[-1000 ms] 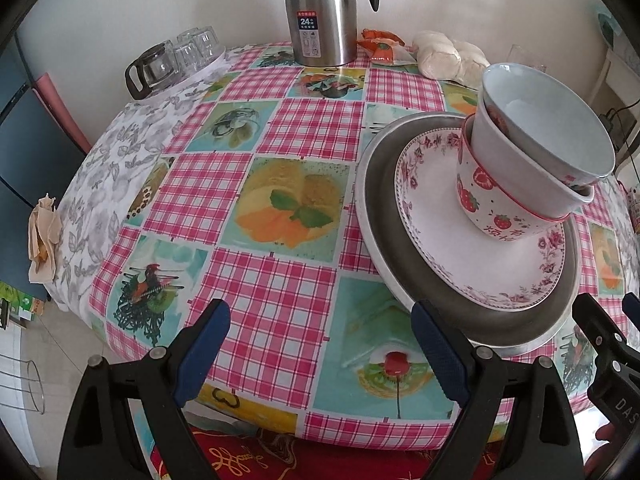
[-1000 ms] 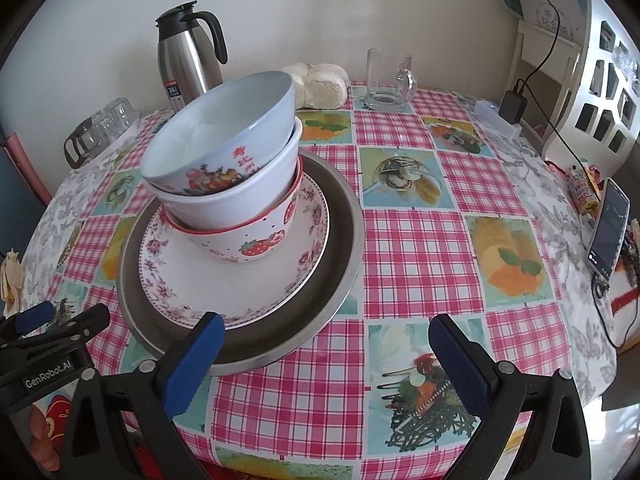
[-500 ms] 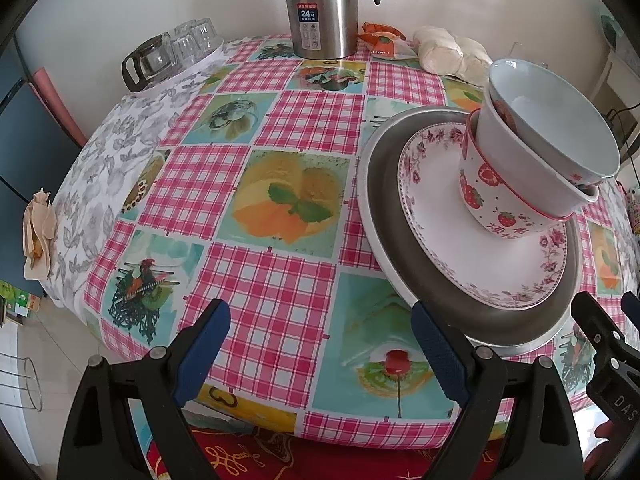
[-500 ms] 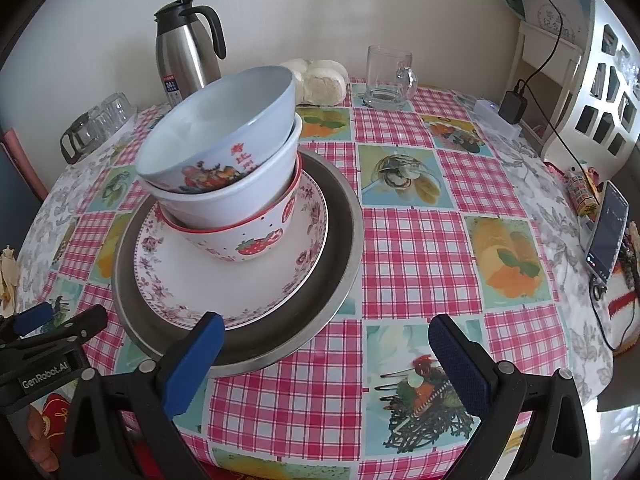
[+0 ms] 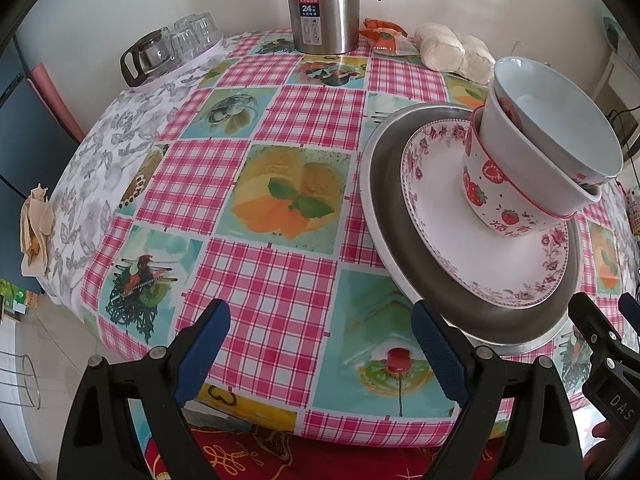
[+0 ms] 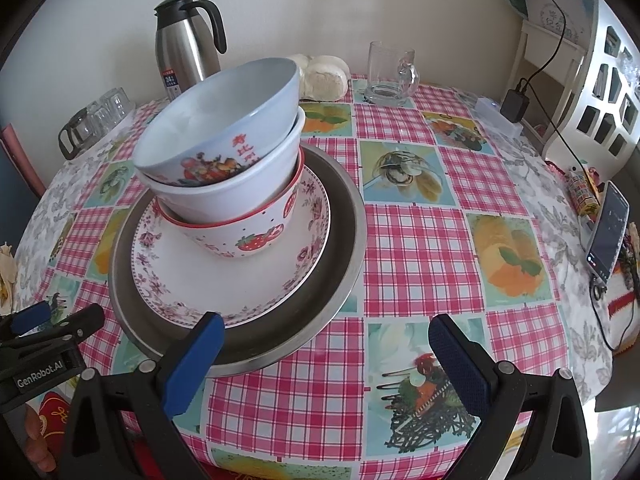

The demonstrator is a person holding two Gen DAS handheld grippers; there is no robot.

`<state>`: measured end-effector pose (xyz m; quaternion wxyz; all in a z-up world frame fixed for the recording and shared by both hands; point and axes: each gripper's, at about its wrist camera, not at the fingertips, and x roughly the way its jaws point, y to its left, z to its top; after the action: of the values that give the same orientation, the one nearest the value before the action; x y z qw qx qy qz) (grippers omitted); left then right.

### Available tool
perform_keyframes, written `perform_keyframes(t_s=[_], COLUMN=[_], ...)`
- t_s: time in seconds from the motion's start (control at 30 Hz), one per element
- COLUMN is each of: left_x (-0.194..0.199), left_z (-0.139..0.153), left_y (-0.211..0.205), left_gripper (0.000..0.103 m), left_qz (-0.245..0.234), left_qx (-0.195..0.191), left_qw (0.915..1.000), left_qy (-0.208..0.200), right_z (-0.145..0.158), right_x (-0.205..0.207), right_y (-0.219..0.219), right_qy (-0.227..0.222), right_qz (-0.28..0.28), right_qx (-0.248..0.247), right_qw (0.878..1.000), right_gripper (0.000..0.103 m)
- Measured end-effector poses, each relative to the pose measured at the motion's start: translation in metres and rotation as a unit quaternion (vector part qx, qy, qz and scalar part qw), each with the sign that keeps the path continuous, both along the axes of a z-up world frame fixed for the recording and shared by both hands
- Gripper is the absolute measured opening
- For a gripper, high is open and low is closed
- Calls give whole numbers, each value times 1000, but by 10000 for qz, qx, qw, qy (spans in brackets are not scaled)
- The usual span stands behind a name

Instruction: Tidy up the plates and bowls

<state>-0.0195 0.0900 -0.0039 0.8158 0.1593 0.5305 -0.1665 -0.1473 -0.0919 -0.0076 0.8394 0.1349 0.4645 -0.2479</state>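
Note:
A stack stands on the round table: a metal plate (image 6: 340, 240) at the bottom, a floral-rimmed white plate (image 6: 256, 280) on it, then a strawberry bowl (image 6: 256, 240), a white bowl (image 6: 240, 192) and a pale blue bowl (image 6: 224, 120) nested and tilted. The stack also shows in the left wrist view, with metal plate (image 5: 400, 240), floral plate (image 5: 460, 248), strawberry bowl (image 5: 504, 204) and top bowl (image 5: 560, 120). My left gripper (image 5: 320, 352) is open and empty, left of the stack near the table's front edge. My right gripper (image 6: 324, 364) is open and empty, its left finger at the metal plate's front rim.
A steel thermos (image 6: 188, 52), a glass mug (image 6: 392, 72), steamed buns (image 6: 324, 76) and a tray of glasses (image 5: 172, 44) stand at the back. A phone (image 6: 608, 232) and cables lie at the right edge. A white shelf (image 6: 580, 60) stands right.
Both grippers have moved slightly closer to the table and stack. The stack itself has not moved. Both stay open.

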Motion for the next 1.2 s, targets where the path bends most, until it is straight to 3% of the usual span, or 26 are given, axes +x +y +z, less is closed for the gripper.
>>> perform_keyframes(t_s=[1.2], left_x=[4], left_z=[-5], left_y=[3], left_gripper=[92], left_qz=[-1], left_qx=[13], left_qw=[9999], left_qy=[135], right_z=[-4], right_x=[0], right_y=[0], right_qy=[35], right_qz=[5], right_qx=[11], right_qw=[10000], right_gripper=[103])
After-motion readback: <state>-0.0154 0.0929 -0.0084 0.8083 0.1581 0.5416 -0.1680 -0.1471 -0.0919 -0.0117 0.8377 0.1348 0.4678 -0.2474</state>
